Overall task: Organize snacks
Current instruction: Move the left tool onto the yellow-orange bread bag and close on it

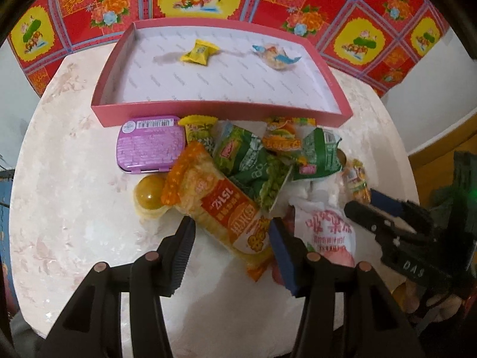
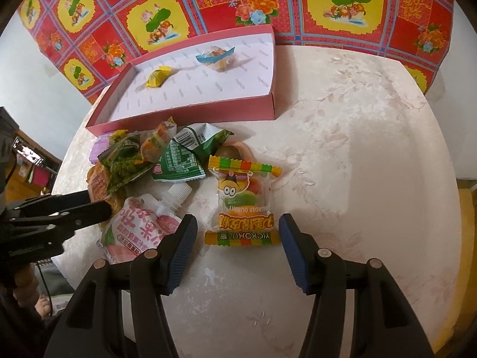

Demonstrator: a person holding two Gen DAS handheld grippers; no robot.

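Note:
A pink box [image 1: 208, 113] [image 2: 190, 116] holds a yellow candy [image 1: 199, 52] [image 2: 158, 77] and a blue-wrapped snack [image 1: 275, 55] [image 2: 216, 56]. A pile of snacks lies in front of it. My left gripper [image 1: 231, 228] is open, its fingers either side of an orange cracker pack [image 1: 217, 205]. My right gripper [image 2: 238, 226] is open, its fingers either side of the near end of a burger gummy pack [image 2: 243, 203]. A white jelly pouch [image 1: 325, 229] [image 2: 140, 226] lies between the two grippers. The right gripper also shows in the left wrist view [image 1: 372, 208].
The pile also has a purple tin [image 1: 149, 144], green pea packs [image 1: 253, 161] [image 2: 179, 155], a round yellow jelly [image 1: 149, 194] and small orange packs [image 1: 281, 137]. The round table [image 2: 357, 164] has a pale floral cloth. A red patterned cloth [image 2: 238, 0] hangs behind.

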